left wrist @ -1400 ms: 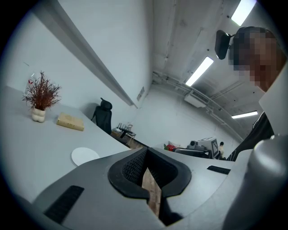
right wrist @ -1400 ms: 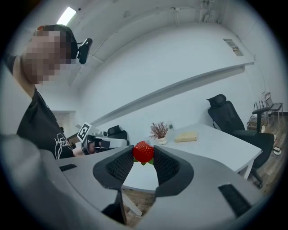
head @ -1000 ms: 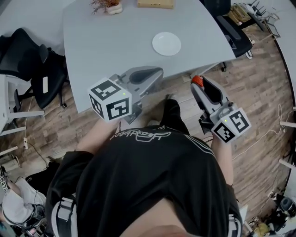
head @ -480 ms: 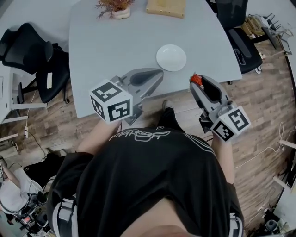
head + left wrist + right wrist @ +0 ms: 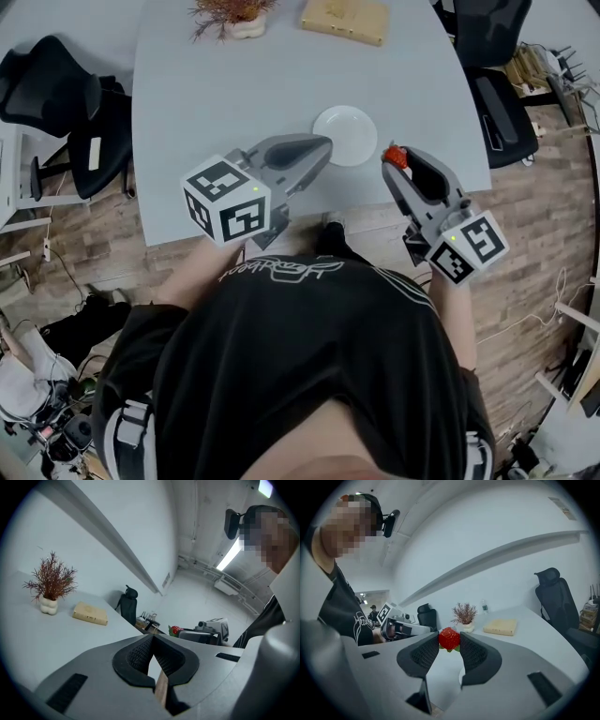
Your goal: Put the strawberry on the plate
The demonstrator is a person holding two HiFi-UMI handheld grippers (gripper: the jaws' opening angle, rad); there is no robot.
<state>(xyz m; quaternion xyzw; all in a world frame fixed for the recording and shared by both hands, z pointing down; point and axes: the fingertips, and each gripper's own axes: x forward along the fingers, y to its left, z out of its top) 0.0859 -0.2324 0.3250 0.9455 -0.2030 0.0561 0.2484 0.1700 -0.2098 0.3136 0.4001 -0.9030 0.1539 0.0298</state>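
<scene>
"Where was the strawberry [image 5: 449, 638]?"

"It was pinched at the tips of the right hand-held gripper [image 5: 398, 161]. It was red and whole, with green leaves showing under it. It was up in the air, just to the right of the plate [image 5: 345, 134], not over it yet."

"And the other one?"

"The left hand-held gripper [image 5: 325, 143] had its jaws closed together with nothing in them. Its tip sat by the plate's left rim. I could not tell if it touched."

"Was anything on the plate?"

"No. It was white and bare, close to the near edge of the worktop [image 5: 225, 94]."

"So what would do the step well?"

"I think the strawberry had to go sideways until it hung over the plate's middle. Then it had to go down low before the jaws let go. Dropped from high up, a round berry could roll off the plate."

"Squeeze it harder?"

"No, I'd guess. It looked soft, and the hold seemed firm enough. The left one could also back away from the plate to leave room."
</scene>
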